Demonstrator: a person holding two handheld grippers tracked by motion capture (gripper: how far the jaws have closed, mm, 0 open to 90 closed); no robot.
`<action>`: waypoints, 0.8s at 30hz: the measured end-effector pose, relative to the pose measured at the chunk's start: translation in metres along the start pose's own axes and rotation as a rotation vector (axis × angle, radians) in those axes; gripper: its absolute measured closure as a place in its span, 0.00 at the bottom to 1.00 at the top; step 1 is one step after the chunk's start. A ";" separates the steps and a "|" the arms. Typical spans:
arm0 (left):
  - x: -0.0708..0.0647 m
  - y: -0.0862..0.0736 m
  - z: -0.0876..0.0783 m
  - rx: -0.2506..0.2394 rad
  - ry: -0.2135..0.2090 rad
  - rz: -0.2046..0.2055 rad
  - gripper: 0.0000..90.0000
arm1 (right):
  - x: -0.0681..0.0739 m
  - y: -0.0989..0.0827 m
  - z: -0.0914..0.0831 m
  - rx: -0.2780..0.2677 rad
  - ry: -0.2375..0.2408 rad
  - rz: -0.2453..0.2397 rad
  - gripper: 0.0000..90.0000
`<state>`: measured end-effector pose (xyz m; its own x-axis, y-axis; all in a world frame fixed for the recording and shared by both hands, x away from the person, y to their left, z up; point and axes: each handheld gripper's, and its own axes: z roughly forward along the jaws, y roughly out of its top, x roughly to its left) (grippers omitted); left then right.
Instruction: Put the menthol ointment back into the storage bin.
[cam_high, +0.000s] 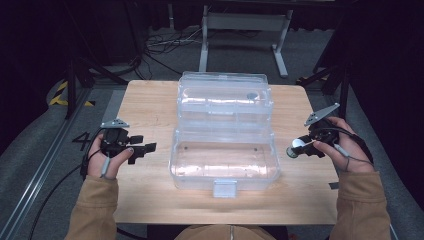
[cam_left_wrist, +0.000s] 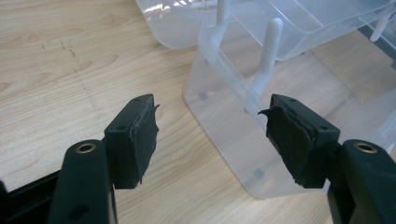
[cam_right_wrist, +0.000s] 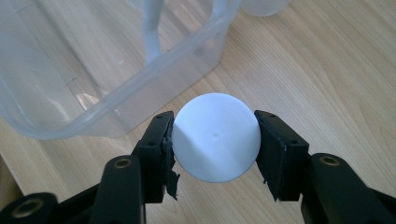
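Note:
A clear plastic box (cam_high: 176, 165) stands open in the middle of the wooden table (cam_high: 150, 105), its lid (cam_high: 225, 82) tipped back behind it. My right gripper (cam_high: 299, 147) hovers just right of the box and is shut on a white round object (cam_high: 298, 144). In the right gripper view the white round object (cam_right_wrist: 215, 135) sits squeezed between both pads of my right gripper (cam_right_wrist: 215, 142), above the table and beside the box's corner (cam_right_wrist: 93, 112). My left gripper (cam_high: 145, 149) is held left of the box, open and empty. In the left gripper view, my left gripper (cam_left_wrist: 212, 135) faces the box's end wall (cam_left_wrist: 224, 116).
A white latch (cam_high: 224, 188) hangs from the box's front edge. A small grey round thing (cam_high: 252, 95) shows in the lid. Bare table lies on both sides of the box. Metal stand legs (cam_high: 205, 45) and cables lie on the floor beyond the far edge.

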<state>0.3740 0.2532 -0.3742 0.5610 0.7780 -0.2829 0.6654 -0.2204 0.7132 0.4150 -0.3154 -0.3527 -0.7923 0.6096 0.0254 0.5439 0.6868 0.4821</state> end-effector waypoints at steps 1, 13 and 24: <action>0.000 0.000 0.000 0.002 0.002 0.000 0.38 | 0.001 0.001 -0.001 -0.004 -0.002 -0.006 0.56; 0.001 -0.002 -0.001 0.005 0.005 -0.005 0.38 | 0.015 0.008 -0.014 -0.026 0.024 -0.055 0.56; 0.001 -0.004 0.001 0.013 0.006 -0.007 0.38 | 0.027 0.013 -0.022 -0.031 0.046 -0.122 0.56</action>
<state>0.3724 0.2545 -0.3775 0.5533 0.7831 -0.2841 0.6756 -0.2223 0.7030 0.3944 -0.2987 -0.3265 -0.8644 0.5027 0.0050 0.4345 0.7420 0.5105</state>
